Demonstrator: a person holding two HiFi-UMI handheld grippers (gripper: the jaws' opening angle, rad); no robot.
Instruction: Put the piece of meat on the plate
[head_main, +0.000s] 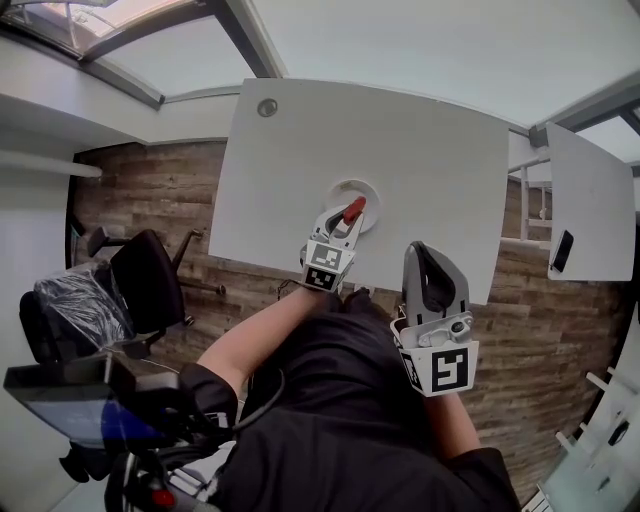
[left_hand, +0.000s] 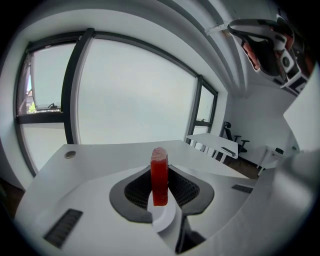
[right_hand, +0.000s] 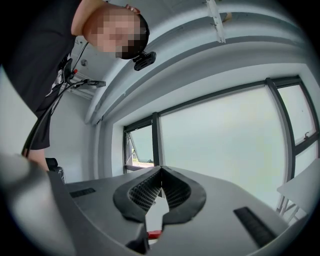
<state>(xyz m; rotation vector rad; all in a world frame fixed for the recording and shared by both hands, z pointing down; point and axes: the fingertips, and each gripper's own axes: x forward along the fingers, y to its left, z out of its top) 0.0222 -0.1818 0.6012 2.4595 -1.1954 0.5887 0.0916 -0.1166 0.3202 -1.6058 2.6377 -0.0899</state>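
A red piece of meat (head_main: 354, 209) stands upright between the jaws of my left gripper (head_main: 350, 214), which is shut on it. It hangs just over the small white plate (head_main: 372, 191) near the front edge of the white table (head_main: 420, 160). In the left gripper view the meat (left_hand: 159, 180) sticks up between the dark pads (left_hand: 137, 192) of the left gripper (left_hand: 160, 170), and the plate's rim (left_hand: 165, 220) shows right below it. My right gripper (head_main: 418, 252) hovers at the table's front edge, right of the plate. In its own view the right gripper (right_hand: 161, 172) has its jaws together and nothing in them.
A round cable grommet (head_main: 267, 107) sits at the table's far left corner. A second white table (head_main: 590, 190) with a dark flat object (head_main: 562, 250) stands to the right. A black office chair (head_main: 145, 275) is on the wooden floor (head_main: 150, 190) to the left.
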